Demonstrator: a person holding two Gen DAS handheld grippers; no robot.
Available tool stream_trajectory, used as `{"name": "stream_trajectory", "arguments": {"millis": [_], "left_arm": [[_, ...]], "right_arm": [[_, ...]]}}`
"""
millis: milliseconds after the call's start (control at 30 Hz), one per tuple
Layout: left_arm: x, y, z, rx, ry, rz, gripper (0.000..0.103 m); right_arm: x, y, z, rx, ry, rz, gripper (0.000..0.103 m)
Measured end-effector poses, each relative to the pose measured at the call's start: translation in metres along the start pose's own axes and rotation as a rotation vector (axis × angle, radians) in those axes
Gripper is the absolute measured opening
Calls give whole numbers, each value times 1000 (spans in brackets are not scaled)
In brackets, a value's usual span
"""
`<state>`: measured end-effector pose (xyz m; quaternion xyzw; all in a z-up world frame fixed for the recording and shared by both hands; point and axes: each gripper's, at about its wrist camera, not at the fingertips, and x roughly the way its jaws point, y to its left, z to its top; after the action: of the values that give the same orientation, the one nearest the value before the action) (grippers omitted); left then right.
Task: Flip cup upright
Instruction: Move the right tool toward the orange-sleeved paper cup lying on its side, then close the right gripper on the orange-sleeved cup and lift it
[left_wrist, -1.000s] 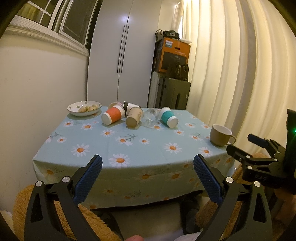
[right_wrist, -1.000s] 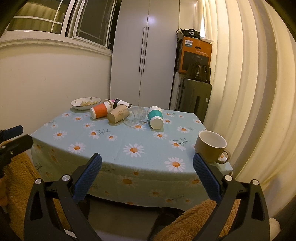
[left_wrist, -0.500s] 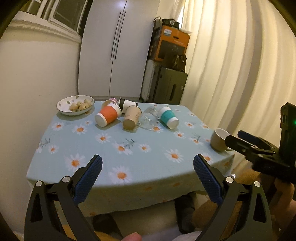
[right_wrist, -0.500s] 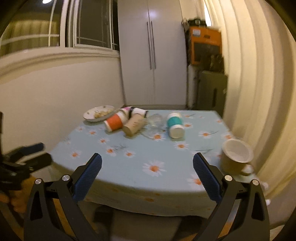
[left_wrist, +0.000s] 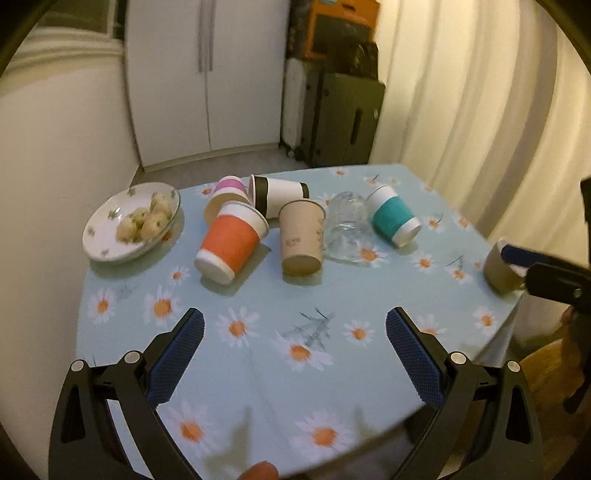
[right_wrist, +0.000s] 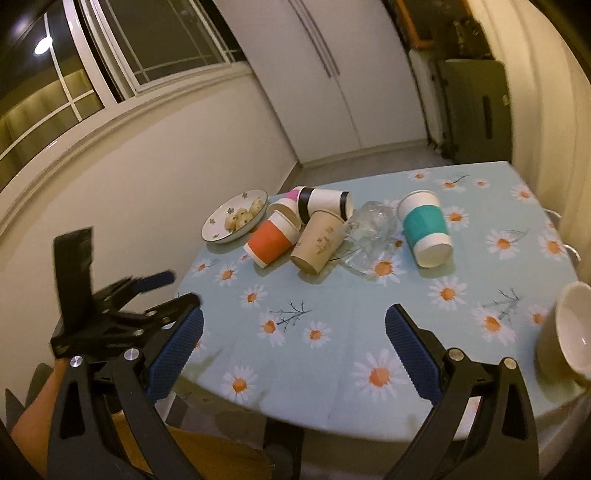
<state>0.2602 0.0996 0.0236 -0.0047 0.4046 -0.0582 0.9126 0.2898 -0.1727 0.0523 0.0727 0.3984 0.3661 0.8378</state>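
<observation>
Above the table's near edge, the left gripper (left_wrist: 294, 352) and right gripper (right_wrist: 293, 352) gape wide, empty, touching nothing; the teal cup (right_wrist: 426, 230) lies tipped, far-centre.

Room was pretty dim and yellowish. White wardrobe (left_wrist: 207, 74) stood on the back wall, dark suitcase (left_wrist: 343, 118) beside it, cream curtains (left_wrist: 461, 92) on the right, and a window (right_wrist: 122, 48) showed night outside.
</observation>
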Motion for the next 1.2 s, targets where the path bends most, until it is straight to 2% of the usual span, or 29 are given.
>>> {"name": "stream_trajectory", "arguments": {"millis": [200, 333, 400, 433, 467, 667, 767, 967, 1000, 1033, 1067, 1200], "left_arm": [[53, 18, 38, 90, 117, 15, 96], [93, 32, 53, 119, 208, 25, 96], [115, 39, 58, 135, 254, 36, 89], [122, 41, 60, 143, 270, 46, 80], [131, 45, 62, 150, 283, 62, 79], [156, 53, 71, 179, 343, 54, 79], [166, 51, 73, 239, 366, 67, 79], [183, 56, 74, 275, 427, 99, 79], [185, 56, 73, 287, 436, 102, 75], [185, 55, 73, 295, 440, 108, 66], [185, 54, 72, 305, 445, 112, 62], [177, 50, 73, 335, 441, 110, 62]], "right_arm": [[35, -9, 28, 55, 62, 55, 98], [54, -19, 34, 89, 96, 77, 98], [61, -27, 34, 106, 111, 85, 98], [64, -32, 33, 118, 122, 89, 98], [67, -36, 33, 127, 131, 91, 98], [74, -53, 34, 159, 178, 97, 98], [72, -55, 37, 166, 159, 85, 98], [70, -50, 38, 144, 154, 82, 98], [71, -51, 37, 144, 157, 82, 98], [72, -51, 37, 146, 163, 86, 98], [72, -52, 37, 148, 167, 87, 98], [74, -49, 35, 139, 189, 105, 98]]}}
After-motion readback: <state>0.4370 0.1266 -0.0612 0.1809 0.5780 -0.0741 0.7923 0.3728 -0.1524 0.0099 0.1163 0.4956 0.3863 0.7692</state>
